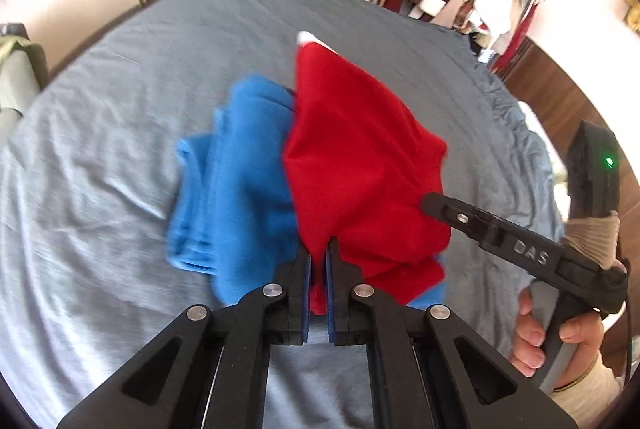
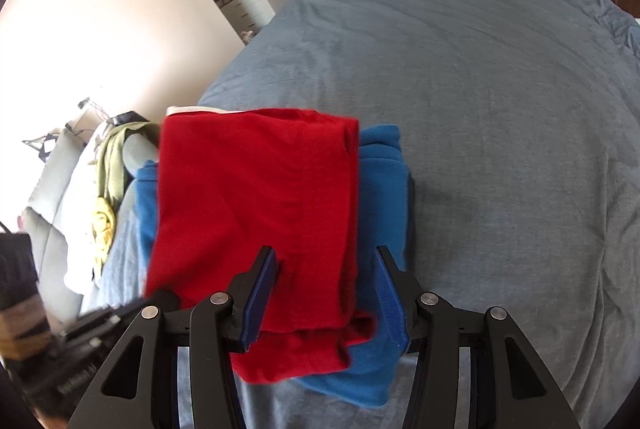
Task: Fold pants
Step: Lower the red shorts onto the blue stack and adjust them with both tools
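While the left tool [image 1: 318,261] pinches the near edge of the red pants [image 1: 360,157], they sit folded on blue clothes [image 1: 236,169] on the bed [image 1: 100,109]. They look soft and floppy, so grab edges. The right tool [image 2: 326,293] is wide apart.

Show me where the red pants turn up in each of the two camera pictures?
Left wrist view: red pants fill the centre, right of the blue garment, clamped at their near edge by the left hand-held gripper.
Right wrist view: red pants lie centre-left, on top of the blue garment, between the open fingers of the right hand-held gripper.
Shared landmark: the grey-blue bedspread.
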A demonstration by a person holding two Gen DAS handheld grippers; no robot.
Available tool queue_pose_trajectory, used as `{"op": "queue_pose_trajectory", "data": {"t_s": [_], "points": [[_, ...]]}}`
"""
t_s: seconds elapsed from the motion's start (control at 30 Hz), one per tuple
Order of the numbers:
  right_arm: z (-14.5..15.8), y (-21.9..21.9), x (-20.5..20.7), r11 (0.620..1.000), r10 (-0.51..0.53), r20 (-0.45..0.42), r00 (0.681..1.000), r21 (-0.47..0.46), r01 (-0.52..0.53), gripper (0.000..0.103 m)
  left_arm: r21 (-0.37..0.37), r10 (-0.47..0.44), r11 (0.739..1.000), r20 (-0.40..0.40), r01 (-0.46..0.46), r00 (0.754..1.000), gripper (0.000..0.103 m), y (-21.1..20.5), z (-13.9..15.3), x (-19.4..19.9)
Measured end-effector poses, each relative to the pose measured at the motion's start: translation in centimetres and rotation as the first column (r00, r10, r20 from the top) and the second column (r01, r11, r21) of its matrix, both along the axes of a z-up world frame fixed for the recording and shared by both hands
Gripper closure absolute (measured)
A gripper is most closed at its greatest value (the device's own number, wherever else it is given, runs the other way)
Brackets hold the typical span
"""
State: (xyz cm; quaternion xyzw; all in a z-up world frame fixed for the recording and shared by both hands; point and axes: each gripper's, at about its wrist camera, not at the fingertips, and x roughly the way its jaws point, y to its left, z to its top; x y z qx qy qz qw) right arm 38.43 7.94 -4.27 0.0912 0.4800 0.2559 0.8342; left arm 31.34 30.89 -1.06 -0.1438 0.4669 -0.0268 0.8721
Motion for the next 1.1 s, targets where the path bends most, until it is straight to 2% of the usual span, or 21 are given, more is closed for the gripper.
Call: {"op": "queue_pose_trajectory", "data": {"t_s": [0.07,0.2,0.4,0.53,0.6,0.67,0.7,0.8,0.93,0.97,1.0,1.03,1.1], "points": [[0.4,0.3,-0.5,1.000,0.006,0.005,1.000,-0.007,-0.006,0.053,0.002,-0.011,1.000,0.001,0.011,1.000,0.095,0.7,0.2,-0.1],[0.3,0.6,-0.9,1.000,0.012,0.003,1.000,-0.015,-0.012,0.053,0.047,-0.035,0.998,-0.057,0.038,0.998,0.095,0.2,-1.3,0.2],[0.1,0.5,-0.3,1.000,-0.003,0.009,1.000,-0.030,0.003,0.053,0.078,0.006,0.997,-0.090,0.001,0.996,0.092,0.6,-2.5,-0.2],[0.1,0.4,0.1,0.999,-0.017,0.017,1.000,-0.042,0.018,0.053,0.123,0.015,0.992,-0.100,-0.003,0.995,0.083,0.8,-2.4,-0.4],[0.1,0.4,0.4,0.999,-0.023,0.018,1.000,-0.043,0.024,0.053,0.151,0.015,0.989,-0.104,0.001,0.994,0.075,0.8,-2.1,-0.6],[0.1,0.4,0.3,0.998,-0.027,0.021,0.999,-0.048,0.027,0.053,0.213,0.021,0.977,-0.099,0.001,0.995,0.063,0.5,-1.5,-1.1],[0.2,0.4,0.4,0.998,-0.030,0.024,0.999,-0.054,0.031,0.053,0.232,0.022,0.973,-0.094,0.000,0.995,0.062,0.4,-1.2,-1.3],[1.2,0.1,0.1,0.998,-0.036,0.052,0.998,-0.040,0.038,0.053,0.277,0.030,0.961,-0.056,-0.013,0.998,0.062,0.1,0.1,-2.1],[3.3,0.3,-0.2,0.999,0.010,0.129,0.992,0.039,-0.015,0.054,0.374,-0.031,0.927,0.096,-0.008,0.995,0.062,-1.4,2.4,-2.3],[3.7,0.7,0.0,0.998,0.036,0.142,0.989,0.053,-0.044,0.058,0.386,-0.054,0.923,0.121,0.003,0.991,0.062,-1.9,2.8,-2.0],[3.8,1.1,0.2,0.997,0.052,0.149,0.988,0.055,-0.061,0.069,0.389,-0.085,0.921,0.148,0.021,0.985,0.062,-2.3,3.2,-1.4],[3.9,1.7,0.5,0.995,0.079,0.154,0.985,0.047,-0.087,0.075,0.384,-0.107,0.923,0.174,0.033,0.979,0.064,-2.6,3.5,-1.0],[4.0,2.6,0.9,0.993,0.111,0.168,0.980,0.029,-0.117,0.078,0.368,-0.144,0.928,0.227,0.052,0.963,0.071,-3.0,4.0,0.3]]}}
